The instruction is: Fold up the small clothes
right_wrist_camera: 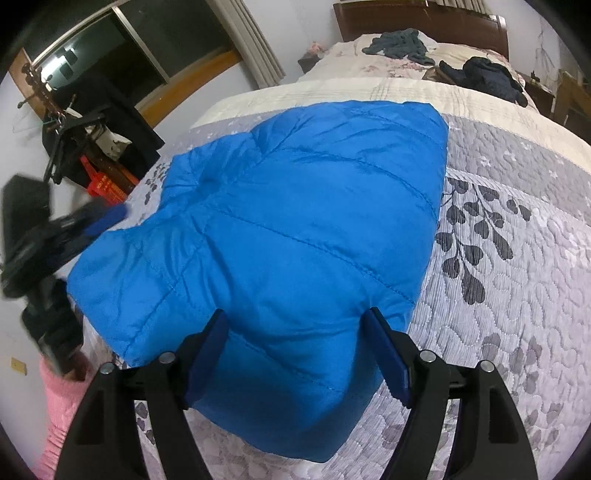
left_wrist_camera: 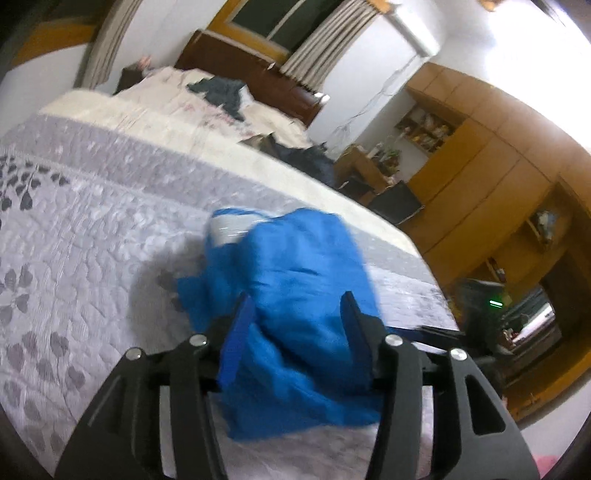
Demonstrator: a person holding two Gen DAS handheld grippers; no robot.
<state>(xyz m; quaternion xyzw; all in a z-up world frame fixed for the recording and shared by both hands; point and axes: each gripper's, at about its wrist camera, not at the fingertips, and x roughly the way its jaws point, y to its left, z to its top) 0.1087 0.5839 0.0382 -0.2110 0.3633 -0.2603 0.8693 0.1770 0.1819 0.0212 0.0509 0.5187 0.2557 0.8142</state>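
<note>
A blue quilted puffer jacket (right_wrist_camera: 295, 229) lies spread on the grey leaf-patterned bed quilt (right_wrist_camera: 509, 280). My right gripper (right_wrist_camera: 297, 319) is open, its blue-padded fingers wide apart on either side of the jacket's near end. My left gripper (left_wrist_camera: 297, 304) is blurred and open. Bunched blue jacket (left_wrist_camera: 295, 280) fills the gap between its fingers, and a pale lining patch (left_wrist_camera: 229, 229) shows at the far end. In the right wrist view the left gripper (right_wrist_camera: 96, 221) sits at the jacket's left edge, held by a person in a pink sleeve (right_wrist_camera: 61, 402).
Dark clothes (right_wrist_camera: 484, 79) and a grey-green garment (right_wrist_camera: 399, 44) lie further up the bed by the wooden headboard (right_wrist_camera: 417, 18). A window and a cluttered rack (right_wrist_camera: 74, 140) are to the left. Wooden cabinets (left_wrist_camera: 480, 177) stand beyond the bed edge.
</note>
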